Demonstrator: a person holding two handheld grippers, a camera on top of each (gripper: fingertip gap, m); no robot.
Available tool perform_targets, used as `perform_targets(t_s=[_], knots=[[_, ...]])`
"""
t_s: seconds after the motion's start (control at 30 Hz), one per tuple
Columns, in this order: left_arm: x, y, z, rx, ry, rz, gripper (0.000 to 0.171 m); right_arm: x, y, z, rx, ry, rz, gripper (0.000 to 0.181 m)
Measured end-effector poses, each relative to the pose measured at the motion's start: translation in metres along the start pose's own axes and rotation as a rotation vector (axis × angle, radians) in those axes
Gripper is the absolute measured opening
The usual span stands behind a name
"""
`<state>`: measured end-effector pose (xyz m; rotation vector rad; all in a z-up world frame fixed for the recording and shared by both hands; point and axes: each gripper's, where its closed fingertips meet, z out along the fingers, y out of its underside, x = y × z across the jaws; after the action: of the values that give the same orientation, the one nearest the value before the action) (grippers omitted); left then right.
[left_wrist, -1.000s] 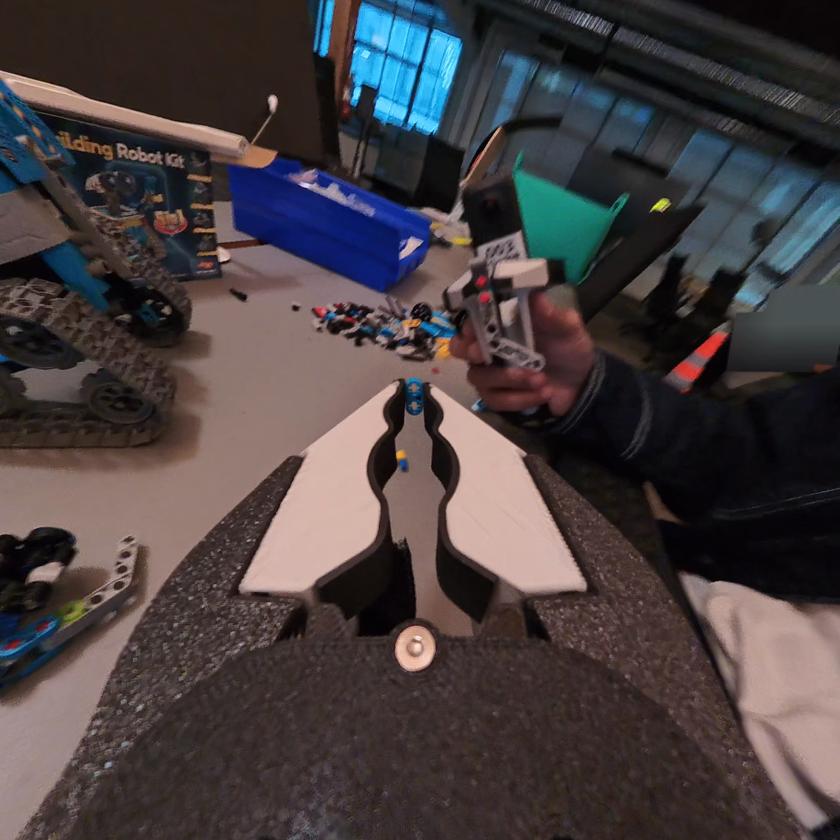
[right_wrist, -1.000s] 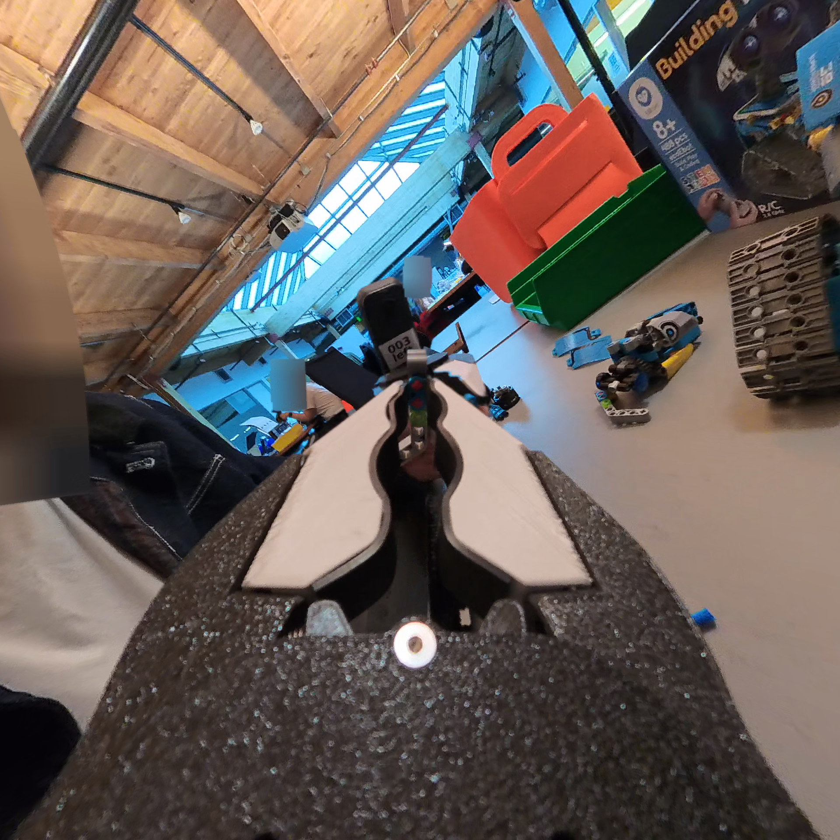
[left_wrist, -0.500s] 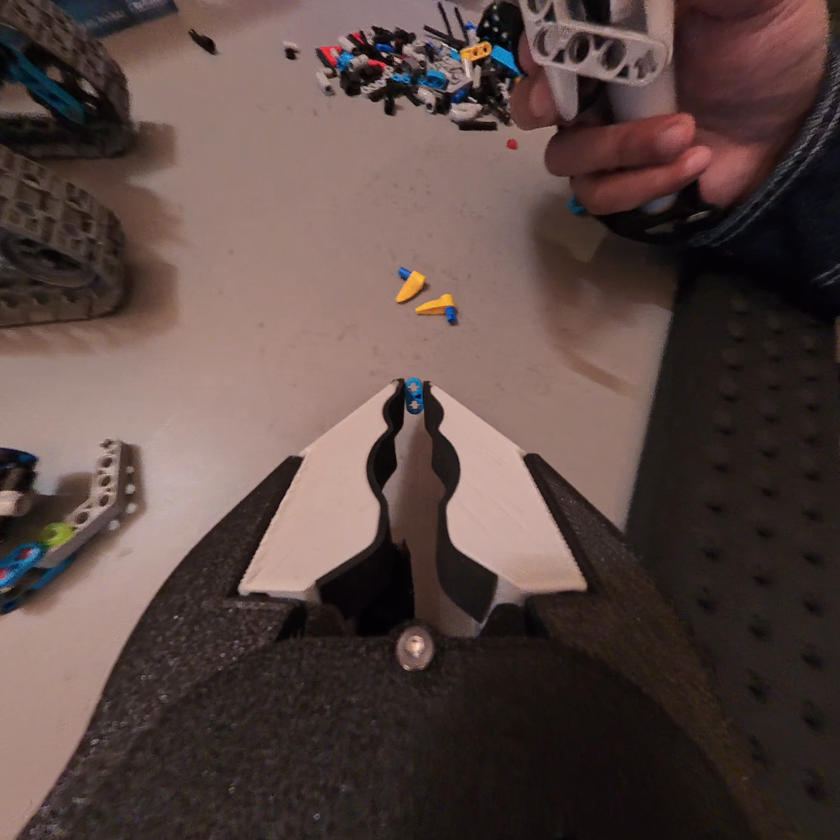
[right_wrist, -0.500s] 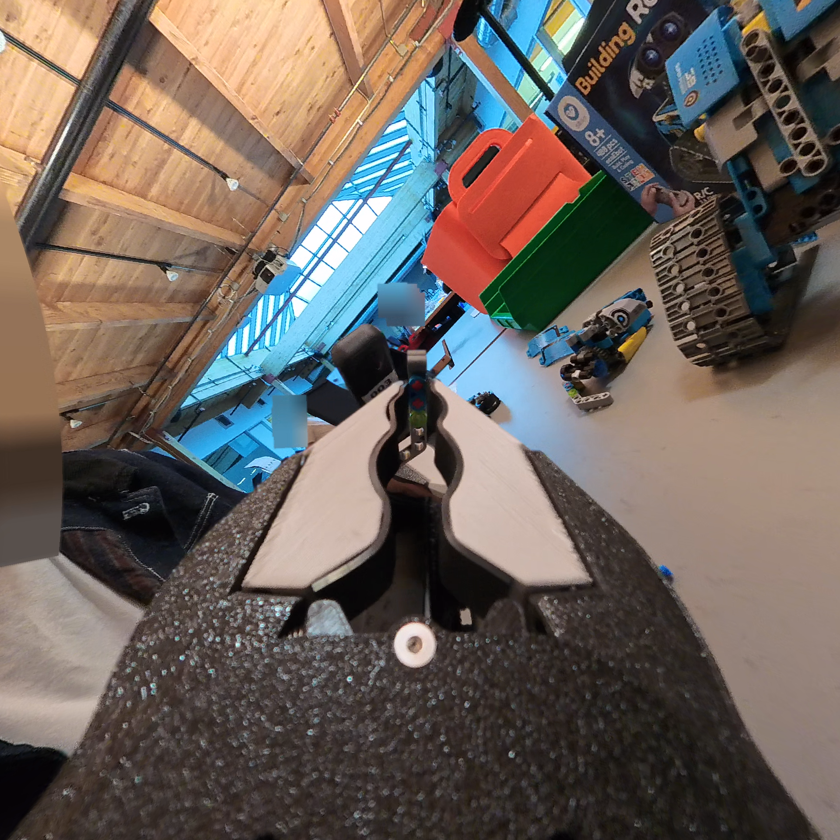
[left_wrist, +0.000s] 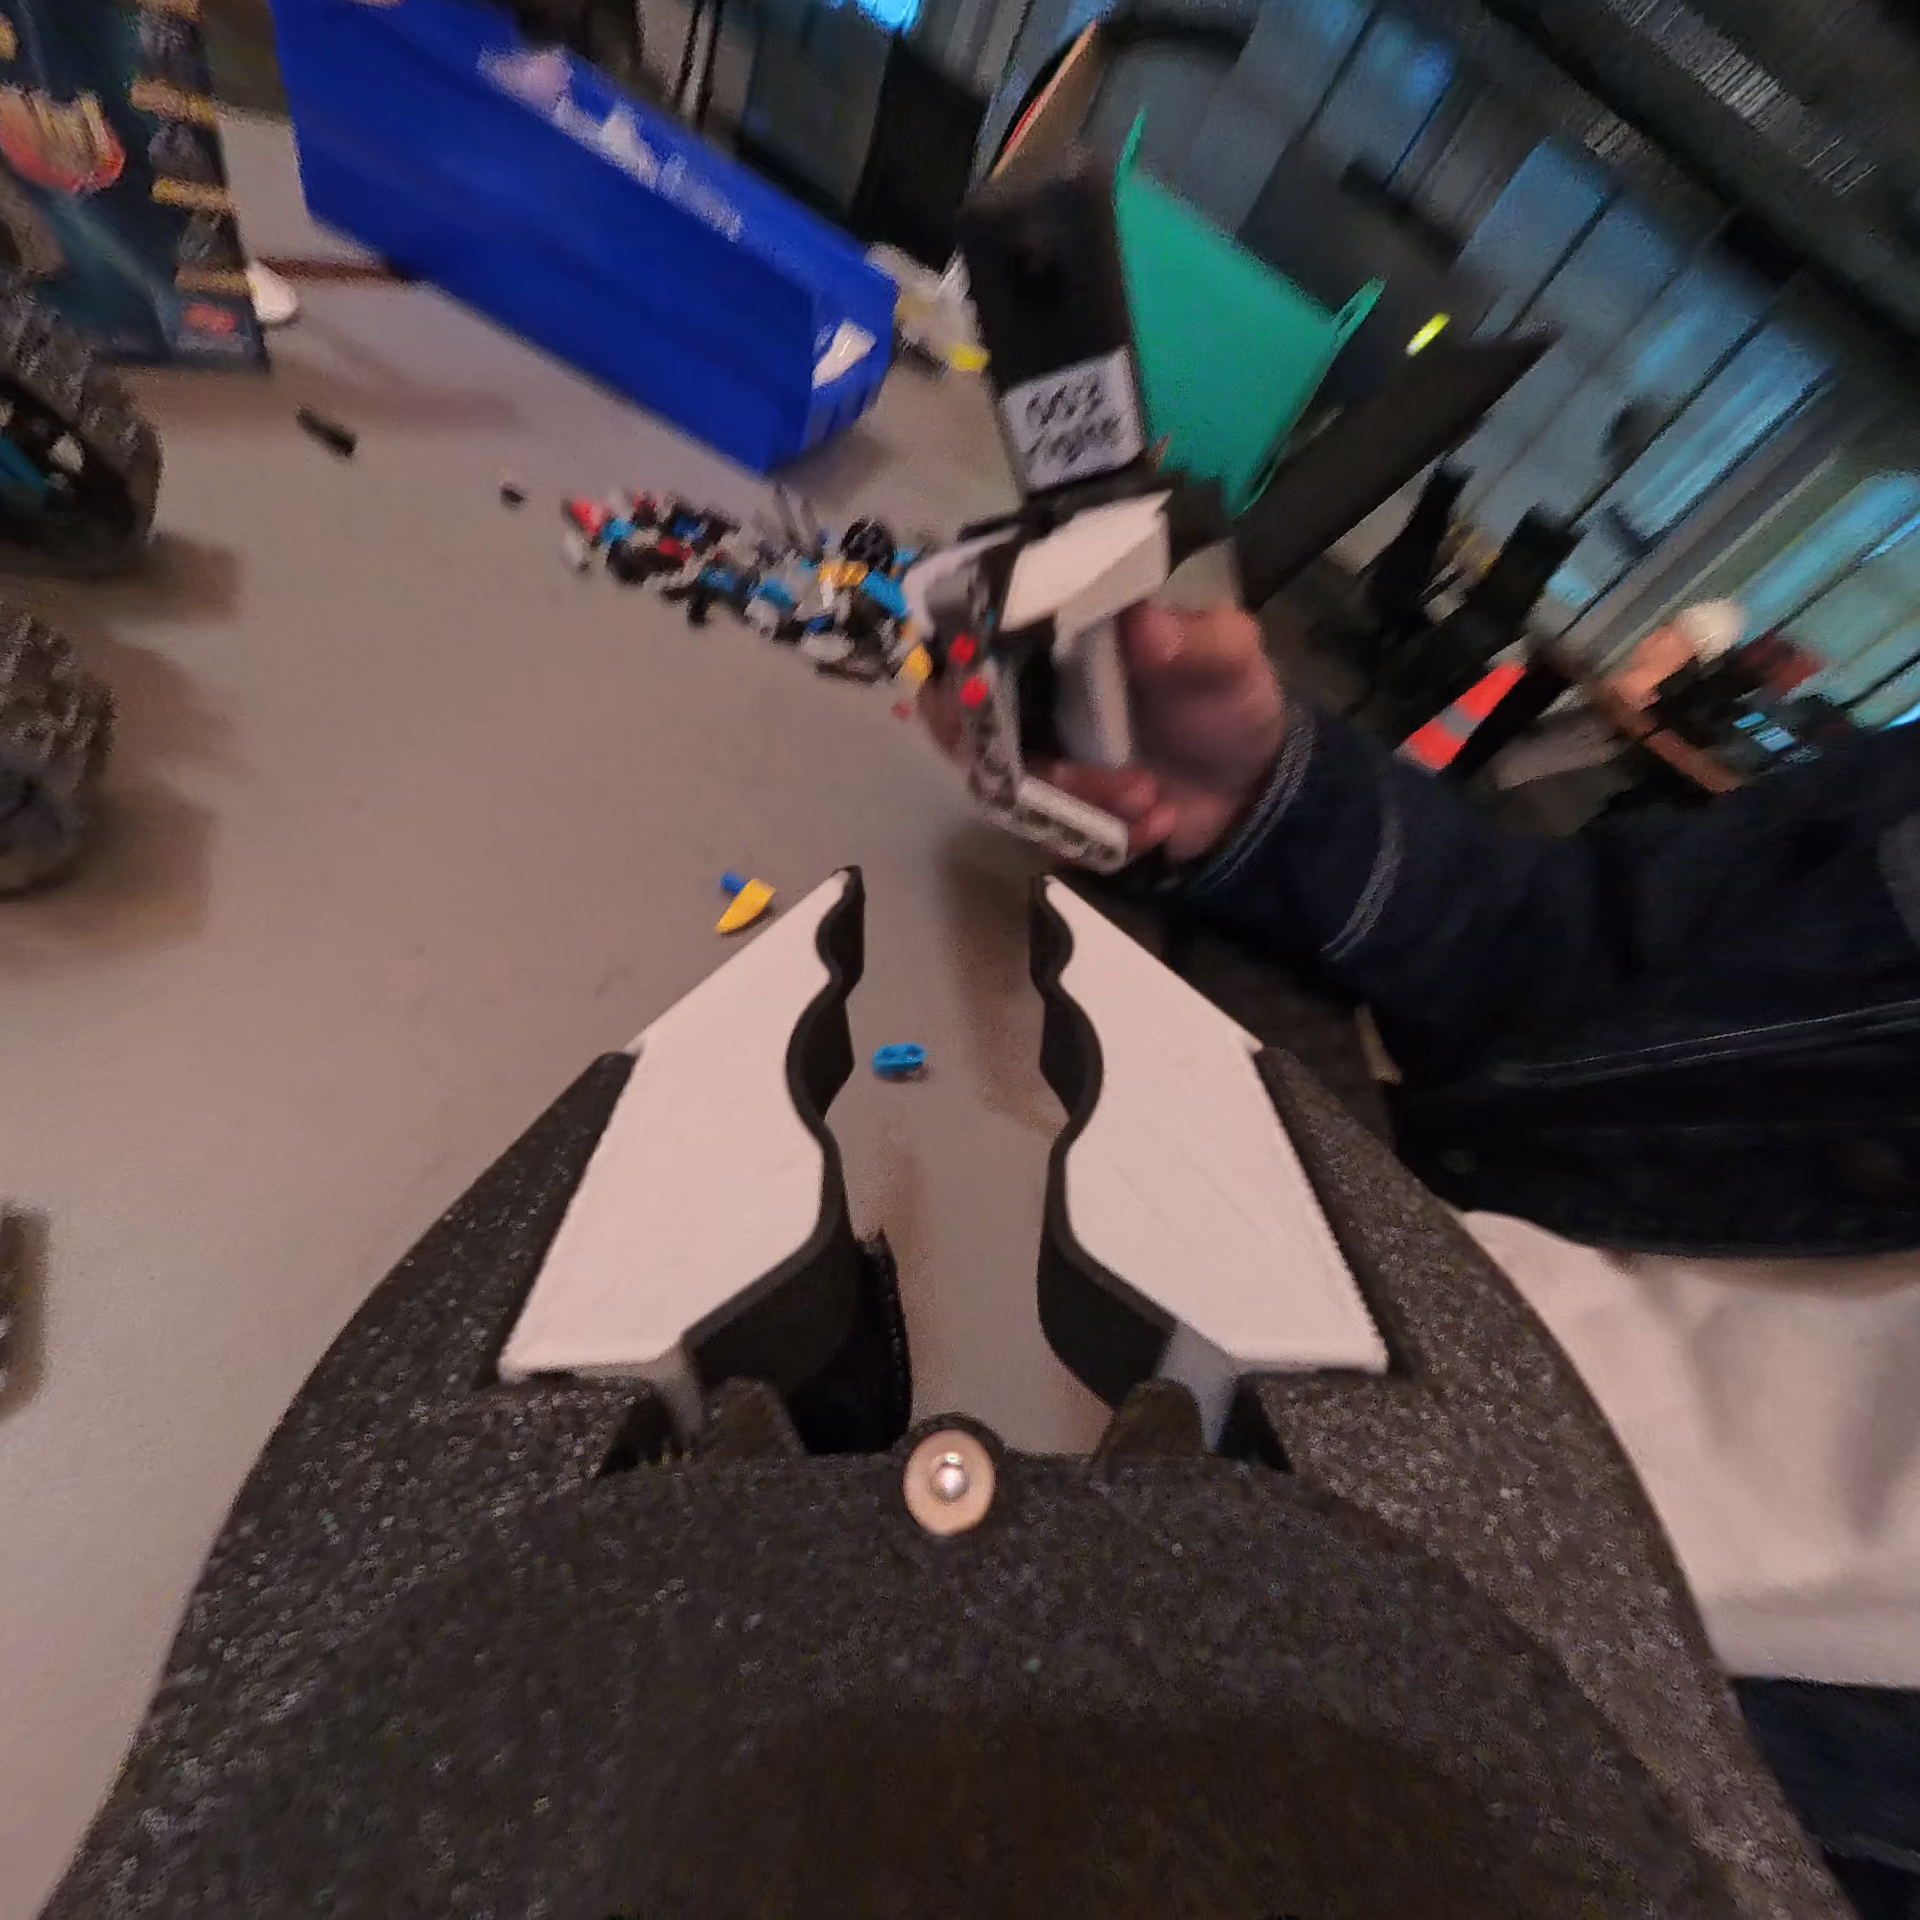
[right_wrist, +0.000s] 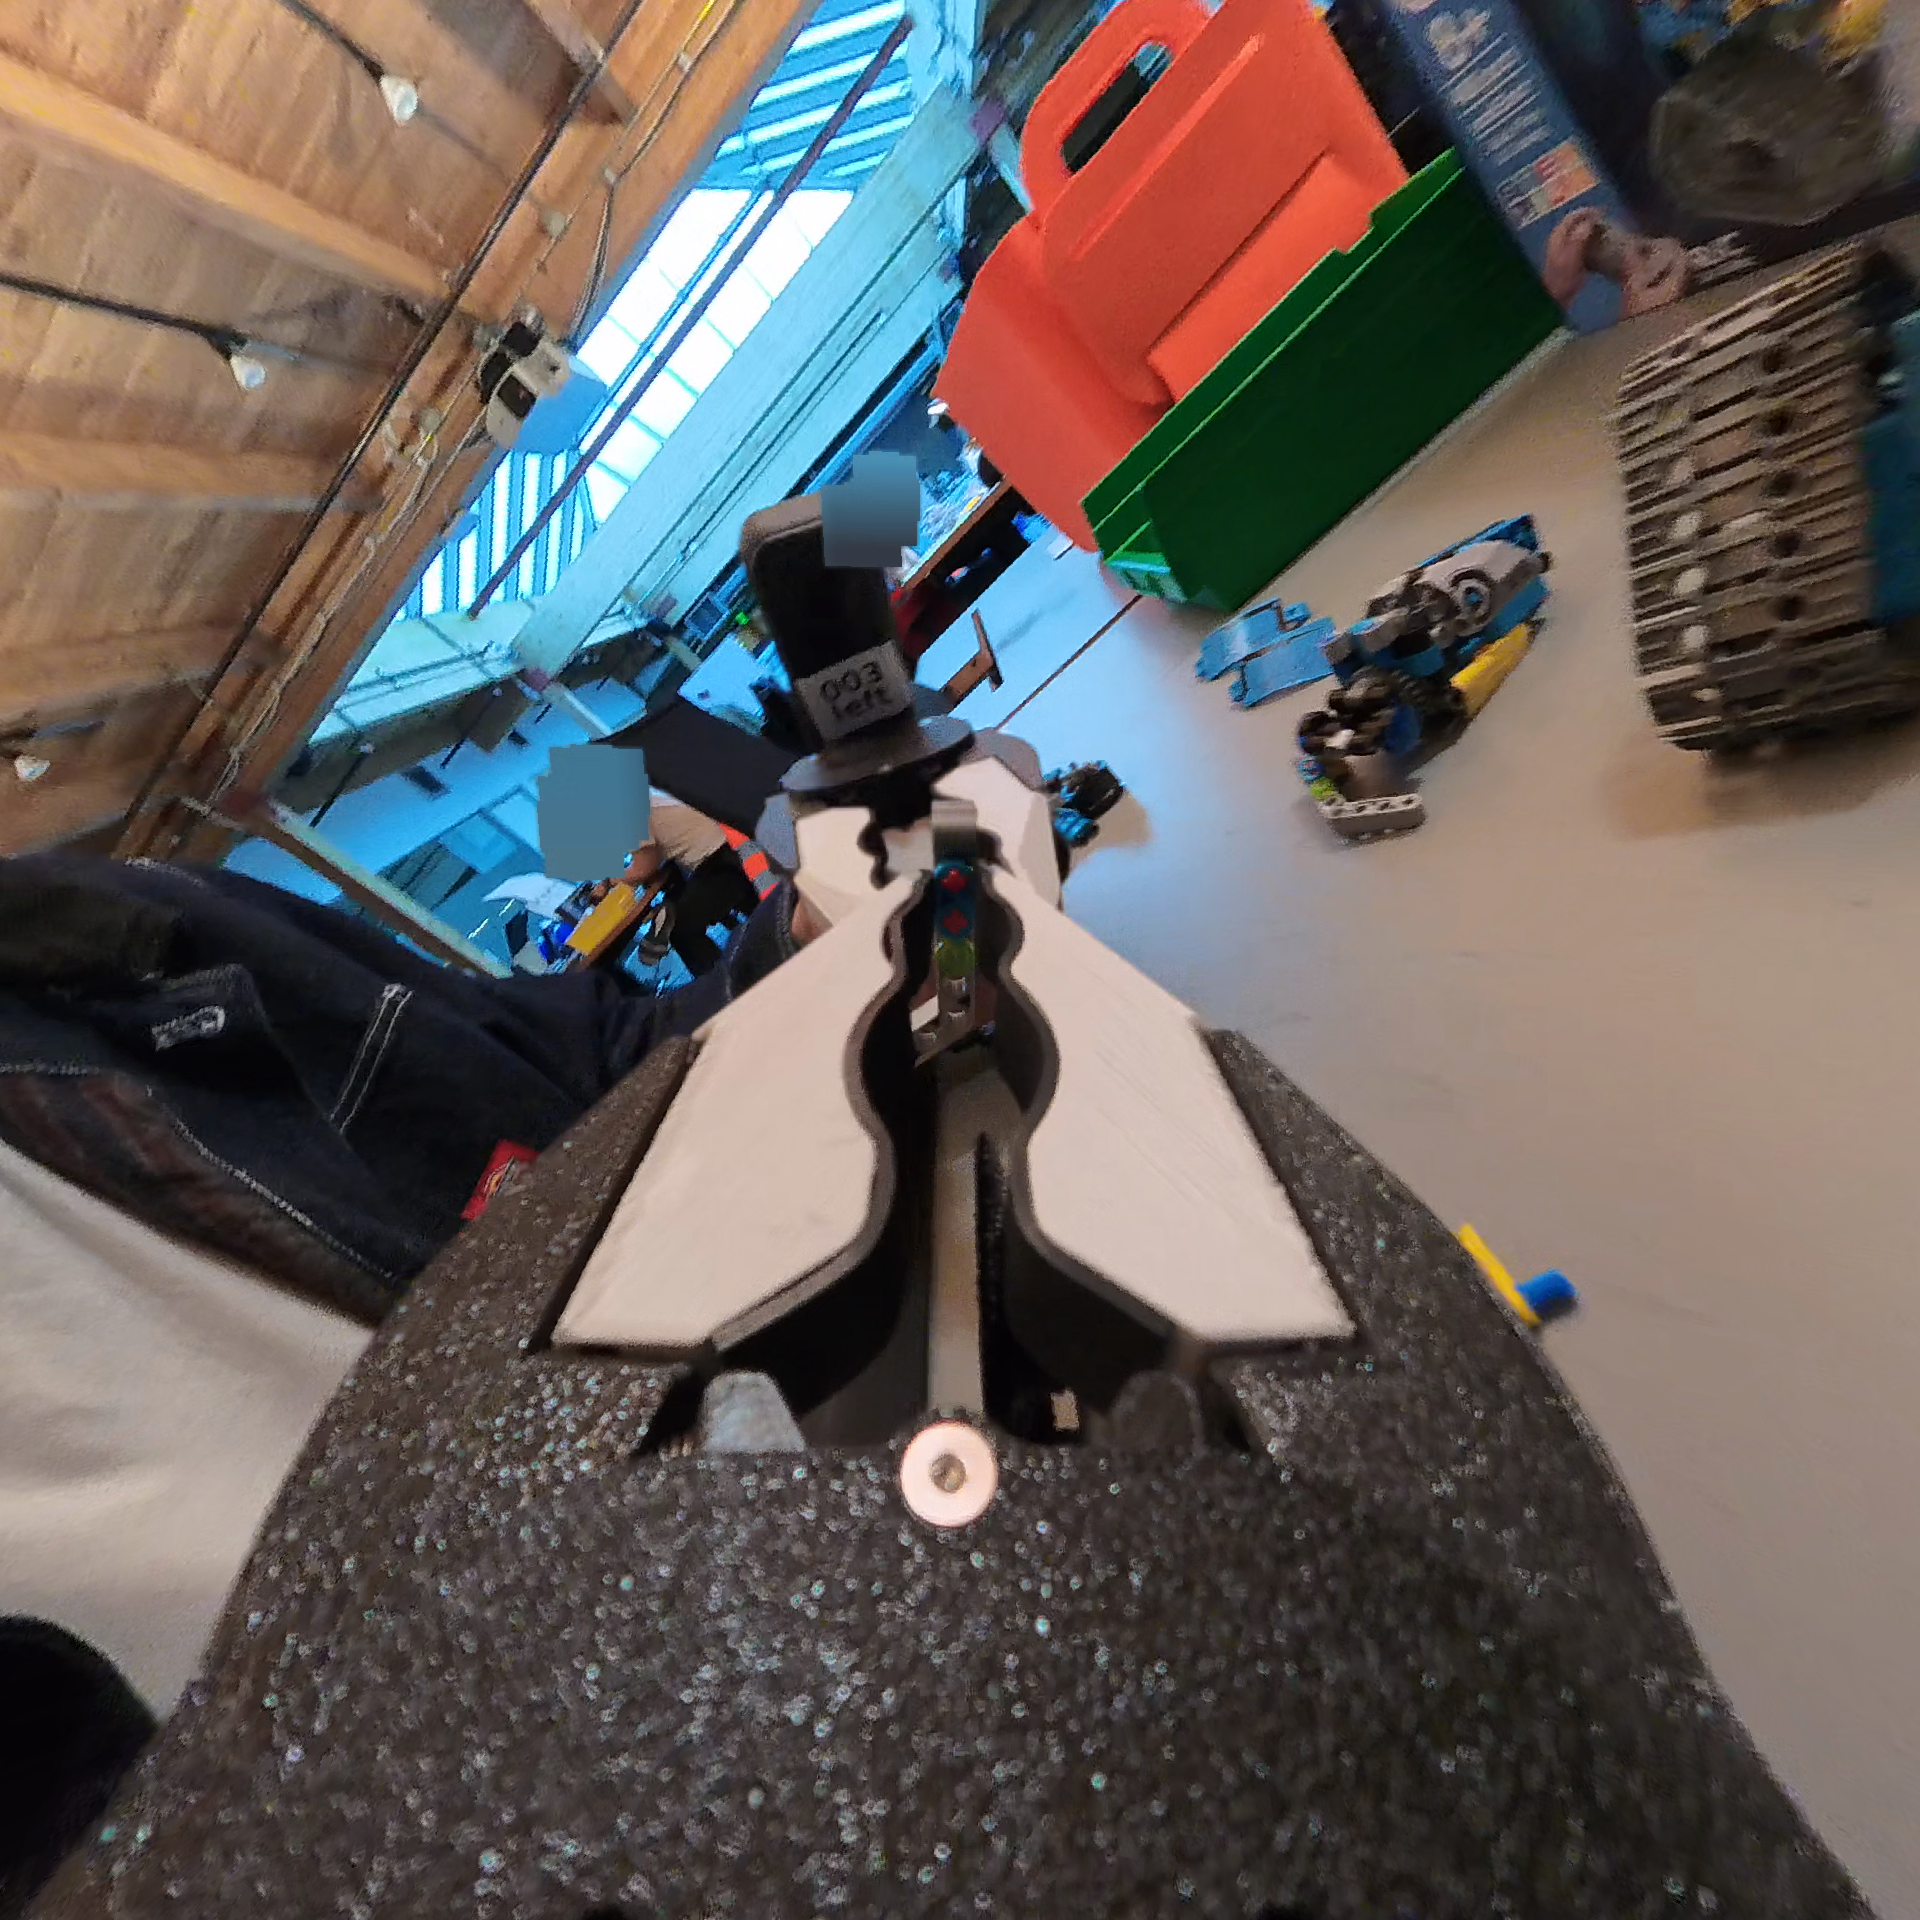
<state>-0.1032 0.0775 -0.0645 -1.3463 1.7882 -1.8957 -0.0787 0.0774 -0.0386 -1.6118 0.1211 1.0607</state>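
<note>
In the left wrist view my left gripper (left_wrist: 945, 883) is open and holds nothing. A small blue connector piece (left_wrist: 899, 1058) lies on the grey table (left_wrist: 416, 935) between its fingers, touching neither pad. My right gripper (right_wrist: 954, 883) is shut on a grey holed beam assembly (right_wrist: 954, 940) with red pins and a green part, held off the table. The left wrist view also shows the right gripper (left_wrist: 997, 644) in a person's hand, with the grey beam (left_wrist: 1023, 790) hanging from it. The left gripper (right_wrist: 914, 821) shows just beyond the beam in the right wrist view.
A blue bin (left_wrist: 582, 229), a pile of loose pieces (left_wrist: 748, 571) and a yellow piece (left_wrist: 746, 904) lie ahead. A tracked vehicle (right_wrist: 1766, 499), a small blue model (right_wrist: 1423, 644), a green bin (right_wrist: 1299, 436) and an orange carrier (right_wrist: 1143, 239) stand beyond. My right fingertips sit around 4 centimetres from my left ones.
My left gripper held the blue connector at its tips, then opened; the piece left the grasp and now lies on the table. My right gripper stays shut on the grey assembly.
</note>
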Motion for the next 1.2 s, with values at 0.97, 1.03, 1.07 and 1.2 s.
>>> perform_targets(t_s=[0.97, 1.03, 1.07, 1.2], knots=[[0.027, -0.026, -0.004, 0.177, 0.115, -0.001, 0.004, -0.026, 0.011, 0.016, -0.058, -0.03, -0.203, 0.005], [0.008, -0.054, -0.042, 0.385, 0.101, -0.111, 0.005, -0.022, -0.037, -0.03, 0.198, -0.039, -0.131, 0.004], [-0.011, -0.064, -0.066, 0.483, 0.066, -0.177, 0.005, -0.016, -0.05, -0.055, 0.264, -0.027, -0.125, 0.002], [0.003, -0.062, -0.052, 0.421, 0.094, -0.095, 0.005, -0.017, -0.039, -0.046, 0.197, -0.027, -0.129, 0.004]])
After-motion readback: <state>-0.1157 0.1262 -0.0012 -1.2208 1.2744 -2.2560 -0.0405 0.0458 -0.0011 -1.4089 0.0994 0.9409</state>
